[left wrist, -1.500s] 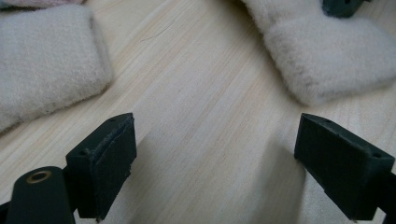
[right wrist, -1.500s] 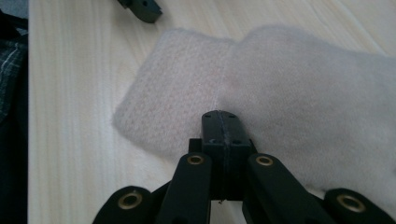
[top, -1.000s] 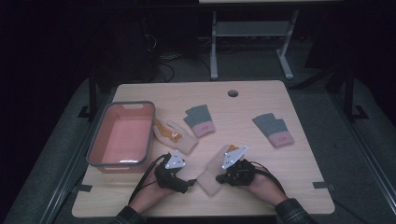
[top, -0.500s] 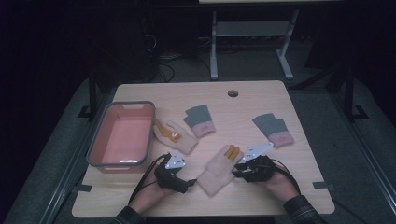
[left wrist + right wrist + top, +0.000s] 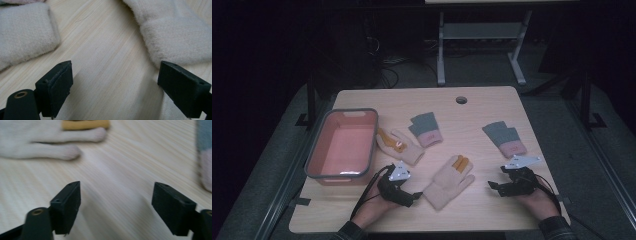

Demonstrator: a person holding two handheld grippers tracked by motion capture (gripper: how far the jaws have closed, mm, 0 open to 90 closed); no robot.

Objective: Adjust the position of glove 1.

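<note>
Cream glove (image 5: 175, 32), cuff past frame edge

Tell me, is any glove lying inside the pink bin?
No, the pink bin holds nothing, and all four gloves lie on the table beside it in the high view.

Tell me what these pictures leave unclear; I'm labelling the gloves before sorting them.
- Grey glove, right gripper view: cut off by the frame's edge, blurred.
- Cream glove, left gripper view: fingers run out of frame.
- Pink cuff label, high view: too small to read.
</note>
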